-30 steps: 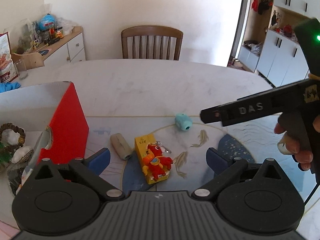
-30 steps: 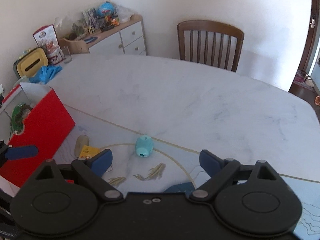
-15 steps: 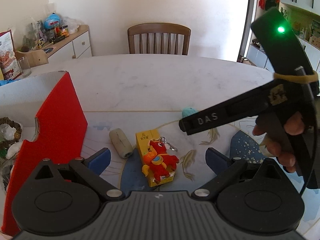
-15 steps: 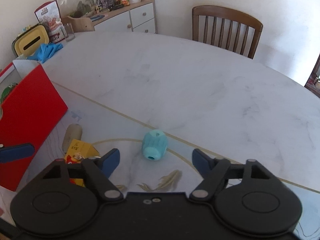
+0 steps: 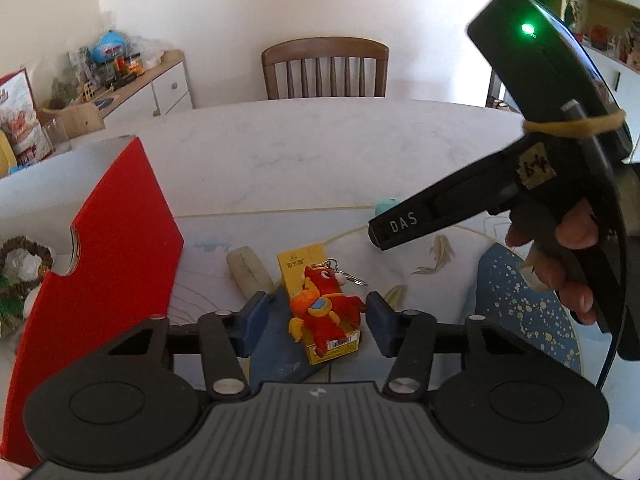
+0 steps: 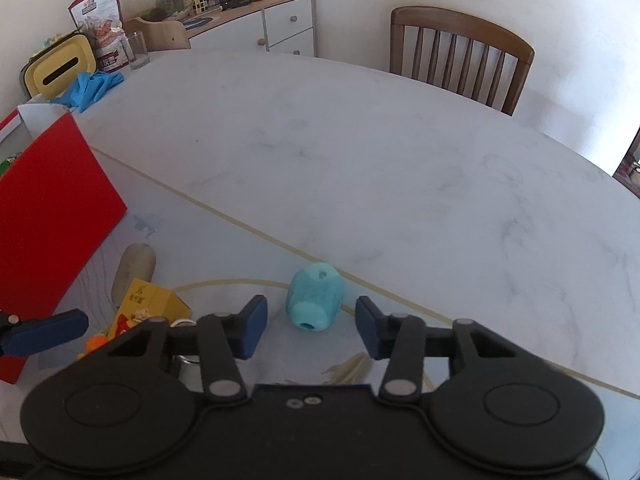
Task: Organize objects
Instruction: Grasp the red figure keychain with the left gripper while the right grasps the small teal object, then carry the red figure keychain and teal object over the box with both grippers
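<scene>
A white marble-patterned tabletop (image 6: 360, 168) fills a dining room, with a wooden chair (image 6: 460, 52) at its far edge and a red box (image 5: 108, 248) standing open to the left.

The left gripper (image 5: 316, 322) has its fingers partly open and empty, one either side of a red plush keychain (image 5: 326, 306) that lies on a yellow carton (image 5: 304, 264). The carton's long axis runs away from the camera, roughly in line with the fingers, so closing across its narrow width looks like the natural next move. A beige roll (image 5: 249, 272) lies just beside the carton, on the box side.

The right gripper (image 6: 310, 326) is likewise partly open and empty, straddling a turquoise barrel-shaped toy (image 6: 316, 296) lying on its side with its holed end toward the camera. Each hand is the nearer one to its own object.

Compared with a second ago, both grippers have come down and forward. Their fingers have narrowed from wide open, and each object now sits between the fingertips rather than well ahead of them.
</scene>
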